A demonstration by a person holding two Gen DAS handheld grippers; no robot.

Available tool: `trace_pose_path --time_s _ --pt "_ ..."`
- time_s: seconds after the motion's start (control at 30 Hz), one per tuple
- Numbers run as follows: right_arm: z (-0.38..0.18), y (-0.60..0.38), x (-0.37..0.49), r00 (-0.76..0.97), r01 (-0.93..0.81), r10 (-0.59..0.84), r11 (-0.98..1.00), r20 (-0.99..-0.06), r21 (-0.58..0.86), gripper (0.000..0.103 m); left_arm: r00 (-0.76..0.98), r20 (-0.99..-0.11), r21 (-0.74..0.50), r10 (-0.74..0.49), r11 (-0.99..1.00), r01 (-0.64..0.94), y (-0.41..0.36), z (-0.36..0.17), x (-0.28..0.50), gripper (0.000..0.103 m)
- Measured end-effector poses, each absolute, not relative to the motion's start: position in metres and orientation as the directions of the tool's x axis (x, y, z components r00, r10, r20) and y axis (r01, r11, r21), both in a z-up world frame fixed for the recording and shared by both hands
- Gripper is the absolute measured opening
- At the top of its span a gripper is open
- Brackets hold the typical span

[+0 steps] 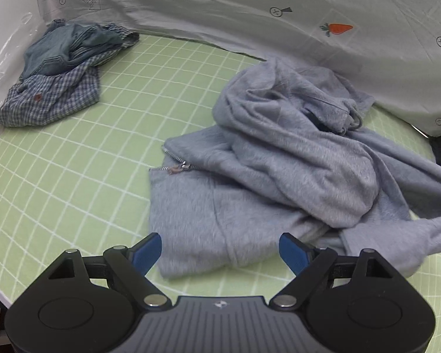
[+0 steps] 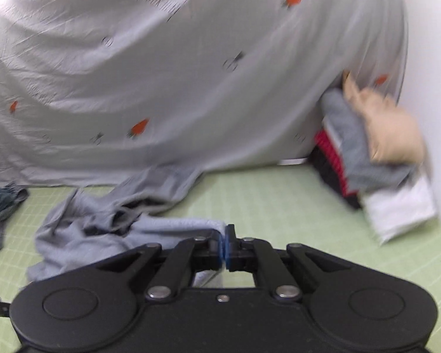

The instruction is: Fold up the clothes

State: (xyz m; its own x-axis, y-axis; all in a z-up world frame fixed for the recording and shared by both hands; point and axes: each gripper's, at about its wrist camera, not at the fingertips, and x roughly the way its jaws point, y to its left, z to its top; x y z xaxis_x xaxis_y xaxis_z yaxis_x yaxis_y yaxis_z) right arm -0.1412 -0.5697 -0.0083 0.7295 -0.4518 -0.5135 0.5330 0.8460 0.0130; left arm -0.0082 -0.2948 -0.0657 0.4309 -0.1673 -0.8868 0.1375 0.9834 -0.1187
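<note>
A crumpled grey zip hoodie (image 1: 279, 170) lies on the green grid mat (image 1: 88, 158), its zipper pull at the left edge. My left gripper (image 1: 220, 253) is open, its blue pads either side of the hoodie's near hem, just above it. In the right wrist view my right gripper (image 2: 225, 242) is shut on a stretched-out end of the grey hoodie (image 2: 103, 229), which trails off to the left over the mat (image 2: 279, 206).
A pile of denim and blue checked clothes (image 1: 58, 82) lies at the mat's far left. A grey sheet with carrot prints (image 1: 279, 14) hangs along the back. A stack of folded clothes (image 2: 373, 158) sits at the far right by the white wall.
</note>
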Motion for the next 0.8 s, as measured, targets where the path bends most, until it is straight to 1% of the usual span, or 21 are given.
trace_pose_path --time_s 0.07,0.13,0.2,0.27,0.3,0.37,0.43,0.53,0.67,0.7,0.73,0.77,0.8 --pt "-0.006 -0.59 -0.143 0.712 0.564 -0.494 0.825 -0.499 -0.012 0.002 0.435 -0.885 -0.123 -0.167 0.984 0.127 -0.305 -0.066 -0.005 0.087" --pt "-0.017 -0.61 -0.143 0.671 0.594 -0.532 0.802 -0.517 -0.055 0.003 0.442 -0.882 -0.124 -0.165 0.985 0.119 -0.314 -0.065 -0.001 0.087" --pt "-0.04 -0.633 -0.134 0.584 0.599 -0.537 0.791 -0.608 -0.122 0.01 0.443 -0.88 -0.132 -0.172 0.984 0.119 -0.323 -0.065 0.006 0.087" --pt "-0.061 -0.653 -0.139 0.525 0.631 -0.523 0.769 -0.671 -0.105 0.042 0.441 -0.879 -0.136 -0.18 0.982 0.13 -0.333 -0.065 0.012 0.087" --pt "-0.071 -0.662 -0.143 0.508 0.648 -0.508 0.758 -0.696 -0.08 0.048 0.439 -0.88 -0.136 -0.183 0.981 0.136 -0.339 -0.066 0.016 0.087" --pt "-0.086 -0.675 -0.154 0.492 0.691 -0.475 0.723 -0.73 -0.005 0.067 0.434 -0.881 -0.134 -0.187 0.98 0.15 -0.352 -0.069 0.023 0.087" --pt "-0.101 -0.683 -0.161 0.48 0.723 -0.427 0.688 -0.766 0.069 0.071 0.422 -0.885 -0.143 -0.196 0.978 0.155 -0.363 -0.072 0.03 0.086" --pt "-0.117 -0.69 -0.164 0.479 0.74 -0.348 0.654 -0.806 0.157 0.071 0.397 -0.888 -0.167 -0.232 0.967 0.19 -0.377 -0.073 0.038 0.084" --pt "-0.127 -0.69 -0.157 0.478 0.733 -0.308 0.655 -0.823 0.181 0.074 0.368 -0.884 -0.205 -0.288 0.946 0.25 -0.396 -0.075 0.04 0.083" --pt "-0.13 -0.69 -0.154 0.472 0.732 -0.299 0.658 -0.83 0.179 0.074 0.353 -0.887 -0.213 -0.297 0.942 0.259 -0.4 -0.078 0.041 0.077" --pt "-0.132 -0.689 -0.152 0.468 0.731 -0.291 0.659 -0.834 0.18 0.074 0.338 -0.89 -0.221 -0.305 0.938 0.267 -0.405 -0.082 0.042 0.066" --pt "-0.134 -0.689 -0.151 0.465 0.73 -0.283 0.659 -0.839 0.182 0.074 0.322 -0.893 -0.231 -0.314 0.935 0.27 -0.407 -0.086 0.043 0.06" --pt "-0.136 -0.689 -0.149 0.461 0.729 -0.276 0.66 -0.844 0.183 0.074 0.313 -0.893 -0.242 -0.322 0.932 0.27 -0.407 -0.089 0.043 0.04"
